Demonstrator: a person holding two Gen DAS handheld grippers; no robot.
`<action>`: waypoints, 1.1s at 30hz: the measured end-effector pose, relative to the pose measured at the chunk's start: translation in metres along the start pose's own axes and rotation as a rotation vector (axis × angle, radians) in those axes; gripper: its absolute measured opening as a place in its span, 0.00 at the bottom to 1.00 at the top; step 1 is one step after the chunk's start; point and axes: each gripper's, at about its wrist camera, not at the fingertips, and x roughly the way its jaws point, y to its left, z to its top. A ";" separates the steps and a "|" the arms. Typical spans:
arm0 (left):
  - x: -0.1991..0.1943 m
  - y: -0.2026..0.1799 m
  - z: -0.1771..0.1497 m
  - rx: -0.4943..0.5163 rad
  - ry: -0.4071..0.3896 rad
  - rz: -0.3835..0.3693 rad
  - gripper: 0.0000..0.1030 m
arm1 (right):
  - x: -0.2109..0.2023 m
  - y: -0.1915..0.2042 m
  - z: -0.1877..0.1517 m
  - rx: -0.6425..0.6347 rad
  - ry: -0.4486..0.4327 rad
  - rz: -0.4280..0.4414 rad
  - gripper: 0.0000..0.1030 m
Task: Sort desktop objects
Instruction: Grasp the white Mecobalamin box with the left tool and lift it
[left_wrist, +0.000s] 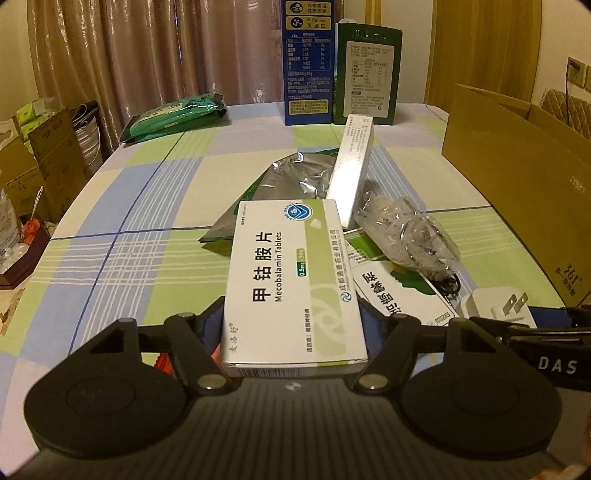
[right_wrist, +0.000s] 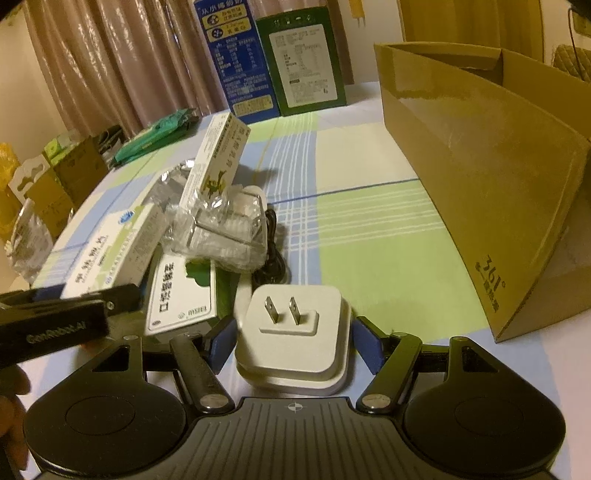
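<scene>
White card, green-banded: the flat medicine box printed "Mecobalamin Tablets" (left_wrist: 295, 284) sits between the two blue pads of my left hand-held gripper (left_wrist: 293, 325). The pads lie against its long sides, so I read the jaws as clamped on it. The box's far end rests over a crumpled silver foil pouch (left_wrist: 284, 181).

My right hand-held gripper (right_wrist: 293, 341) brackets a white square plug adapter with two metal prongs (right_wrist: 295, 332). A narrow gap shows on each side, so the pads stand apart from it. The adapter lies on the tabletop (right_wrist: 369, 251), which is covered with a blue, green and cream checked cloth.

Just beyond the adapter is a coiled black cable (right_wrist: 273, 254). Beside that lie a crinkled clear plastic wrapper (right_wrist: 225, 229) and a second white-and-green medicine box with Chinese print (right_wrist: 183, 295). A long, narrow white carton (left_wrist: 352, 170) leans tilted against this heap.

At the right stands an open brown cardboard box marked "361°" (right_wrist: 480, 177). At the far edge of the tabletop a tall blue carton (left_wrist: 308, 62) and a dark green carton (left_wrist: 367, 74) stand upright, side by side. A green foil packet (left_wrist: 173, 114) lies flat to the far left, well apart from the heap.
</scene>
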 end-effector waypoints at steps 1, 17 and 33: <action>-0.001 0.000 0.000 0.002 0.001 0.001 0.66 | 0.001 0.002 0.000 -0.016 0.000 -0.006 0.65; -0.061 -0.017 -0.047 0.013 0.013 -0.017 0.65 | -0.030 0.004 -0.018 -0.101 0.028 -0.049 0.62; -0.064 -0.023 -0.060 0.051 0.006 0.007 0.74 | -0.055 -0.008 -0.044 -0.091 0.024 -0.081 0.76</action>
